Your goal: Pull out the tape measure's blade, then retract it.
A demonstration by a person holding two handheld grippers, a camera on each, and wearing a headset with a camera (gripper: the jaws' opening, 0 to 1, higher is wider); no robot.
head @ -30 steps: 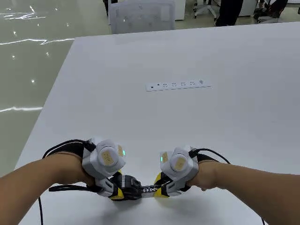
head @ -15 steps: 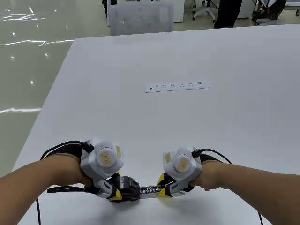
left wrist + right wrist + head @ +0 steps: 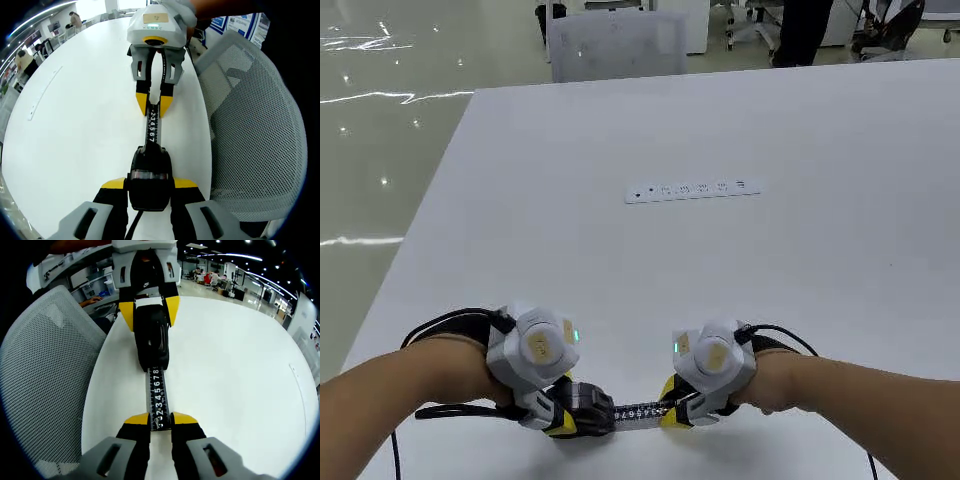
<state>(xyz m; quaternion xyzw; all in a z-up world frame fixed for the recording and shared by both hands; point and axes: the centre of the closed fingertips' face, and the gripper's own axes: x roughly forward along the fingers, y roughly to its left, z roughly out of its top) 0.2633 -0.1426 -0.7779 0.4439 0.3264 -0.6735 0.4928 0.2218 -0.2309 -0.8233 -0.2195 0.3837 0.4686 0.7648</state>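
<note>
A black tape measure case (image 3: 588, 410) lies low on the white table near its front edge, with my left gripper (image 3: 563, 422) shut on it; its yellow-tipped fingers (image 3: 113, 184) flank the case (image 3: 149, 179). A short length of numbered blade (image 3: 638, 410) runs from the case to my right gripper (image 3: 672, 413), which is shut on the blade's end. In the right gripper view the blade (image 3: 157, 399) shows digits up to 8 between the case (image 3: 151, 337) and the yellow fingertips (image 3: 136, 419). The two grippers face each other.
A white power strip (image 3: 692, 189) lies on the table (image 3: 620, 270) farther back, middle. A grey mesh chair (image 3: 250, 120) stands just off the table's near edge. Another chair back (image 3: 614, 42) is beyond the far edge.
The gap between the grippers has widened slightly, with a bit more blade showing. The head camera has tipped, shifting the whole scene a little.
</note>
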